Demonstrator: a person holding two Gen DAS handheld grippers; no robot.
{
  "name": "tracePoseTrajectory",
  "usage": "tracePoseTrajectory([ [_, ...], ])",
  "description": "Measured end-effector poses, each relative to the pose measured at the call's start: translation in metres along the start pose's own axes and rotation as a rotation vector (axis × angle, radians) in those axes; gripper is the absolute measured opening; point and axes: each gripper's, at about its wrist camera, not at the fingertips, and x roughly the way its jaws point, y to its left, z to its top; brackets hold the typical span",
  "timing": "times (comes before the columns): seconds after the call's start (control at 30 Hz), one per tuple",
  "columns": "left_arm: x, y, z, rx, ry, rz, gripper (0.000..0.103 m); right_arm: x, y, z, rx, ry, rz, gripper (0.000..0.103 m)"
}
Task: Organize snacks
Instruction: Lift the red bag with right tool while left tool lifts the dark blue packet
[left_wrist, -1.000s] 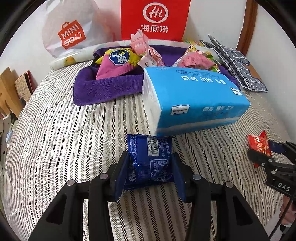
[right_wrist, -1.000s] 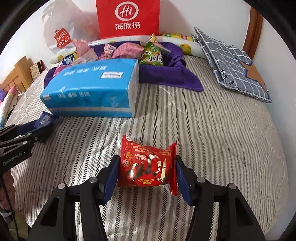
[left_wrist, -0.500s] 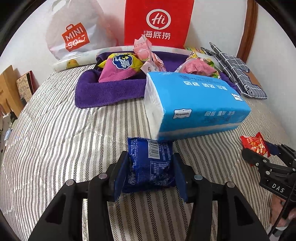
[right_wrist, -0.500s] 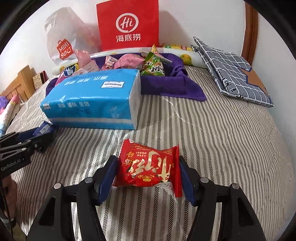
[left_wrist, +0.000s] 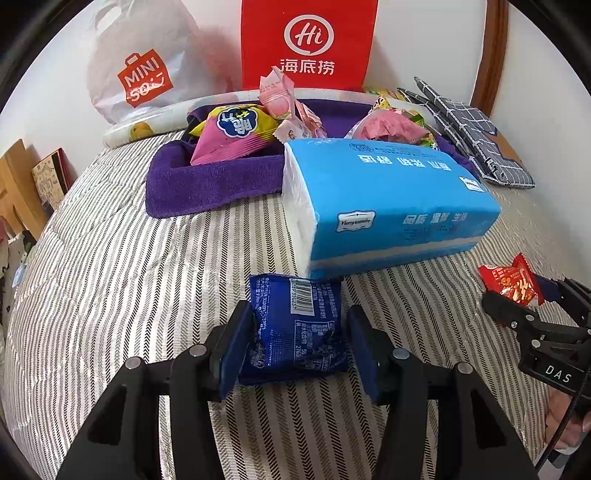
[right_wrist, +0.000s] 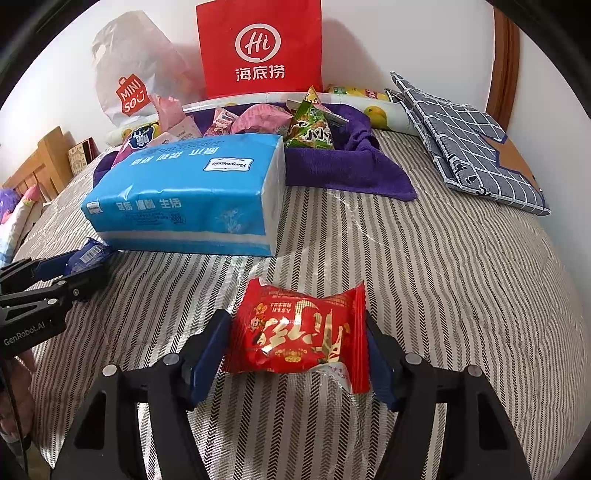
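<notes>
My left gripper (left_wrist: 297, 332) is shut on a dark blue snack packet (left_wrist: 295, 328), held just above the striped bedspread in front of a blue tissue pack (left_wrist: 388, 199). My right gripper (right_wrist: 295, 339) is shut on a red snack packet (right_wrist: 299, 332), also lifted off the bed. Each gripper shows in the other's view: the right one (left_wrist: 517, 295) with the red packet (left_wrist: 511, 282), the left one (right_wrist: 79, 266) with the blue packet (right_wrist: 88, 254). A purple towel (left_wrist: 207, 184) at the back holds several snack bags (left_wrist: 236, 133).
A red Hi bag (left_wrist: 306, 44) and a white Miniso bag (left_wrist: 140, 66) lean on the wall behind the towel. A folded grey checked cloth (right_wrist: 472, 147) lies at the back right. Wooden furniture (right_wrist: 44, 162) stands at the left.
Both grippers have risen and come slightly forward with their packets; the tissue pack and the towel of snacks look closer and lower in view.
</notes>
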Motion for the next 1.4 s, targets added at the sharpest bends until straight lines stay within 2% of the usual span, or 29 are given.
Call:
tracePoseTrajectory([
  [0.27, 0.0, 0.0, 0.0, 0.001, 0.0, -0.001, 0.052, 0.0, 0.0, 0.0, -0.006, 0.002, 0.015, 0.072],
  [0.57, 0.0, -0.001, 0.0, -0.001, -0.002, 0.008, 0.05, 0.0, 0.001, 0.0, -0.005, -0.005, 0.011, 0.072],
  [0.7, -0.002, 0.002, -0.001, -0.018, -0.007, 0.005, 0.047, -0.001, 0.002, 0.0, -0.007, -0.01, 0.0, 0.07],
  [0.87, -0.005, 0.002, 0.001, -0.018, 0.004, 0.007, 0.046, -0.005, -0.001, -0.001, 0.012, -0.024, -0.017, 0.058],
  [1.07, -0.012, 0.01, 0.005, -0.067, 0.041, -0.057, 0.046, -0.01, 0.006, -0.001, -0.011, -0.021, -0.068, 0.056],
  [1.4, -0.036, 0.009, 0.002, -0.055, 0.017, -0.049, 0.046, -0.038, 0.017, 0.008, -0.001, -0.048, -0.043, 0.056],
])
